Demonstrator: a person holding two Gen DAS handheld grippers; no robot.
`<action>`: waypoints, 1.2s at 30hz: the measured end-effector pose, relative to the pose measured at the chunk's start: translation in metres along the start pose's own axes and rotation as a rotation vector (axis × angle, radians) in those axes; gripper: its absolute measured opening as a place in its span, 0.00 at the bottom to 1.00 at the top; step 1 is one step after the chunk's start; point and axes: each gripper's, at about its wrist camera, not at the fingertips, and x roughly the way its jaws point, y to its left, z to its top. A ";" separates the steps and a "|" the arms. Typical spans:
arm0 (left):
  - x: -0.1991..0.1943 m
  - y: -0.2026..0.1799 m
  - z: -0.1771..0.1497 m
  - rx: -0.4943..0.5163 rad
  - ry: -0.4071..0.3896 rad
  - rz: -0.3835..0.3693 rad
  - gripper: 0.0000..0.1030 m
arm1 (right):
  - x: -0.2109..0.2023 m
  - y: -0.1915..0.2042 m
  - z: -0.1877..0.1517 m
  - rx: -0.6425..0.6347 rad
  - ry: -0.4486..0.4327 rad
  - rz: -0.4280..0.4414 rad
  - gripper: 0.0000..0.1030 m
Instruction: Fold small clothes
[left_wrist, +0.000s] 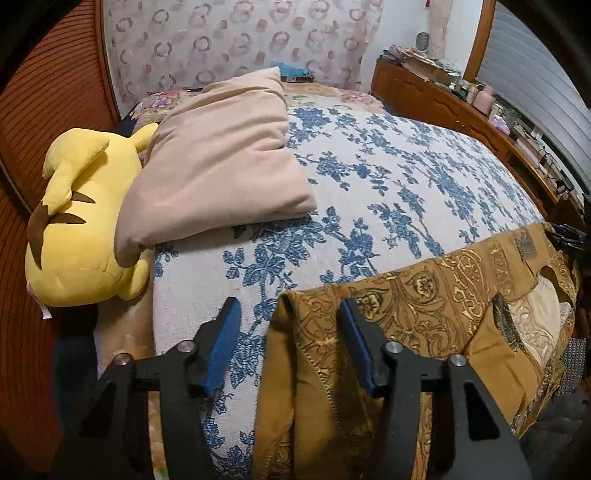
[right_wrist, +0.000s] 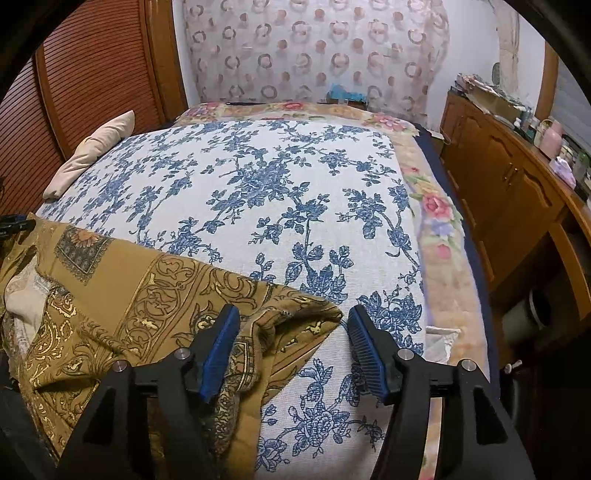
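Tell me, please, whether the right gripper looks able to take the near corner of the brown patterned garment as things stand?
Probably yes: the right gripper is open with the brown garment's corner between its fingers, nothing in the way.

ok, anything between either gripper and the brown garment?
Nothing visible. The brown patterned garment lies between the left gripper's open fingers; its other corner sits between the right gripper's open fingers, neither pressing it.

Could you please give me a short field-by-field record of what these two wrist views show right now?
surface: bed with blue-flowered white cover
garment: mustard-brown paisley-patterned cloth, lying rumpled at the bed's near edge
left gripper: open, jaws either side of the cloth's left edge, pads not pressing
right gripper: open, cloth's right corner between the jaws, not pinched
other items: beige pillow; yellow plush toy beside it
fold state: not yet folded
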 end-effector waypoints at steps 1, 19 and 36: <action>0.000 -0.001 0.000 0.003 0.003 -0.010 0.37 | 0.001 0.000 0.000 -0.003 0.000 0.001 0.61; -0.074 -0.030 -0.019 -0.003 -0.222 -0.100 0.07 | -0.039 0.015 -0.008 -0.008 -0.081 0.131 0.05; -0.247 -0.059 -0.014 -0.006 -0.661 -0.163 0.06 | -0.261 0.047 -0.006 -0.069 -0.514 0.193 0.04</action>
